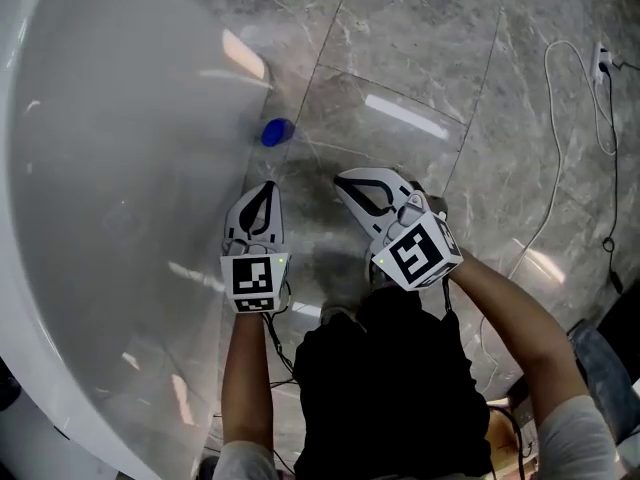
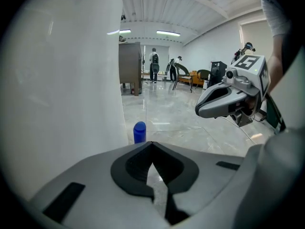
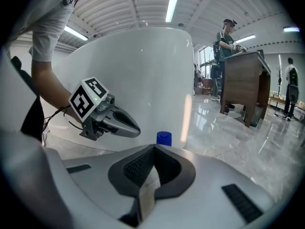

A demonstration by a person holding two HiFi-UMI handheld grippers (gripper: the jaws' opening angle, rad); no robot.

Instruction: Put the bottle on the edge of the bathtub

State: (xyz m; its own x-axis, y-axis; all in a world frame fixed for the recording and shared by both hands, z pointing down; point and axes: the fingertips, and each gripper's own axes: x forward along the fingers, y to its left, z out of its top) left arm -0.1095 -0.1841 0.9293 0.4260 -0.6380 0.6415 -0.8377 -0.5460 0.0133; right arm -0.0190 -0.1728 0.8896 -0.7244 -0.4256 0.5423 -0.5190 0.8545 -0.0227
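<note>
**Q:** Bottle position?

**A:** The blue bottle stands upright on the grey tiled floor, just beside the outer wall of the white bathtub. It is ahead of both my tools and touches neither. It is ahead and slightly right of my left gripper, and ahead and to the left of my right gripper.

**Q:** State of the tools?

**A:** Both pairs of jaws are together with nothing between them. In each gripper view the dark pads meet at the tip, and the bottle shows just above that tip.

**Q:** What differs between the views?

**A:** The head view shows the bottle only from above, as a blue round. It also shows a white cable trailing over the floor far to my right. The gripper views show the bottle side-on, and each shows the other gripper hanging in the air. The left gripper view looks down the hall to a cabinet and distant people. The right gripper view shows a person at a wooden desk.

**Q:** Pose?

**A:** Both forearms are bare and stretched forward. The grippers are side by side, apart from each other, and pitched downward toward the floor.

**Q:** Writing?

**A:** I can read only the black-and-white square markers on the cubes, which carry patterns rather than words.
</note>
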